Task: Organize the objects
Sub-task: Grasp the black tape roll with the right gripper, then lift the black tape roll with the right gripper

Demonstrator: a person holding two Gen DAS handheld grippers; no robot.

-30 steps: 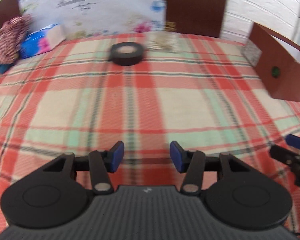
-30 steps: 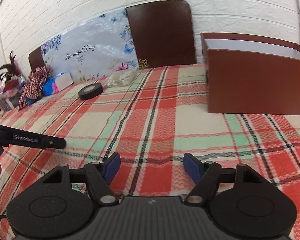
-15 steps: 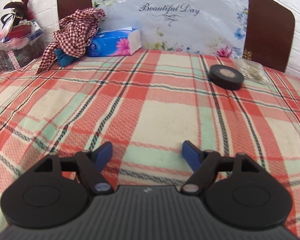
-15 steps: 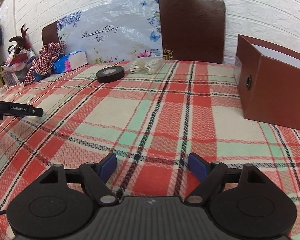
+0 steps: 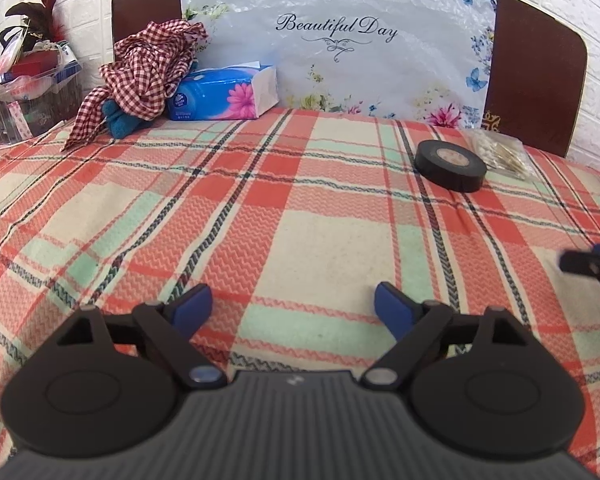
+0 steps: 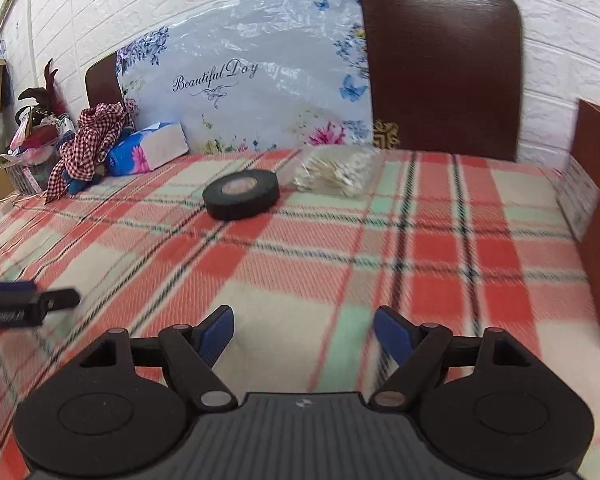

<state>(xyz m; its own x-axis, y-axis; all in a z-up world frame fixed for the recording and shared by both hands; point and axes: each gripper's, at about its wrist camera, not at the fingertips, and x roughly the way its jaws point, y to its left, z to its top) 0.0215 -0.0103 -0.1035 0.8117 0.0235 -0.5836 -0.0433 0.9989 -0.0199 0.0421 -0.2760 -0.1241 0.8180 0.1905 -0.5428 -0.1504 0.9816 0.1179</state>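
Matt black tape roll (image 6: 241,195) on woven plaid cloth (image 6: 300,264).

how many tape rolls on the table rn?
1. The black tape roll lies flat on the plaid cloth toward the far edge, just left of the bag of cotton swabs. More could sit hidden inside the brown box at right.

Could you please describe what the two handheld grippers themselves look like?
Left gripper and right gripper match: matte black ribbed body, two round black discs, angled black linkage arms with silver pivots, blue finger pads. Blurred white lettering marks the left one's side.
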